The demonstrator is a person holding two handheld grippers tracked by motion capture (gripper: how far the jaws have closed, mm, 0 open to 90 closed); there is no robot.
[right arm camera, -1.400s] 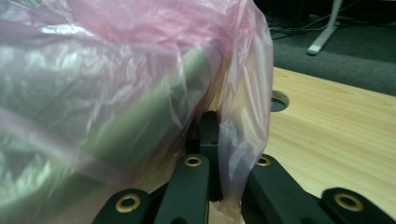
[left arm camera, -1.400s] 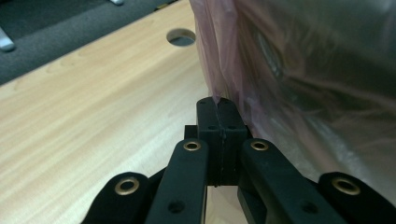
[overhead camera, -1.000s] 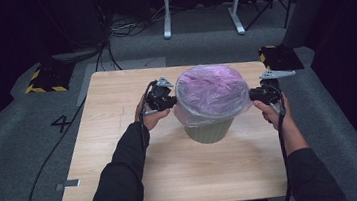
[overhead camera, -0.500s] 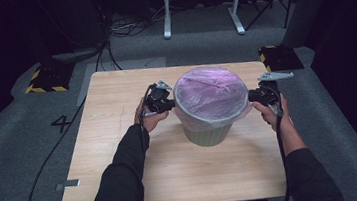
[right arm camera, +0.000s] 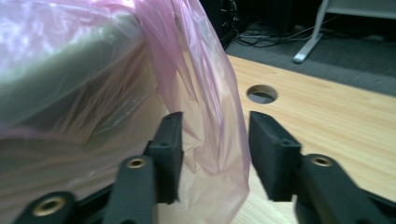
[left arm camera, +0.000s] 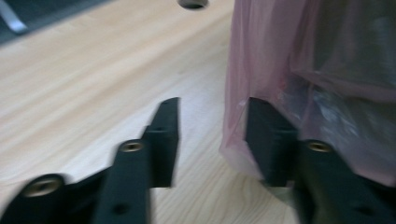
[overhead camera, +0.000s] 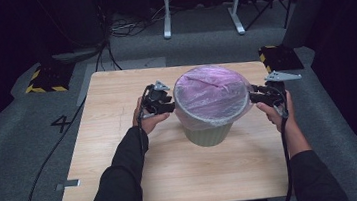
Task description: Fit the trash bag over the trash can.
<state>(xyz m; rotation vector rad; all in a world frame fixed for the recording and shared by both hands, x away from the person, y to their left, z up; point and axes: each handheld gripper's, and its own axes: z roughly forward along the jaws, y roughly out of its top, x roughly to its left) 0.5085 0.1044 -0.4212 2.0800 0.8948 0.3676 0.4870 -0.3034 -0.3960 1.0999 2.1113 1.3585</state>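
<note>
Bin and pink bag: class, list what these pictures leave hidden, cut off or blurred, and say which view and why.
- Inside of the bin: high view, covered by the pink bag stretched over its mouth.
- Bin's base: left gripper view, cut off behind the bag's skirt and a black finger.
- Bag's hem: right gripper view, runs off the bottom edge by the fingers.
- Nearer table: left gripper view, blurred.

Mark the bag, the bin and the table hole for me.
bag (overhead camera: pixel 211 94), high view, stretched film over the top
bin (overhead camera: pixel 209 135), high view, bare lower wall
table hole (right arm camera: pixel 261 94), right gripper view, its dark opening
</note>
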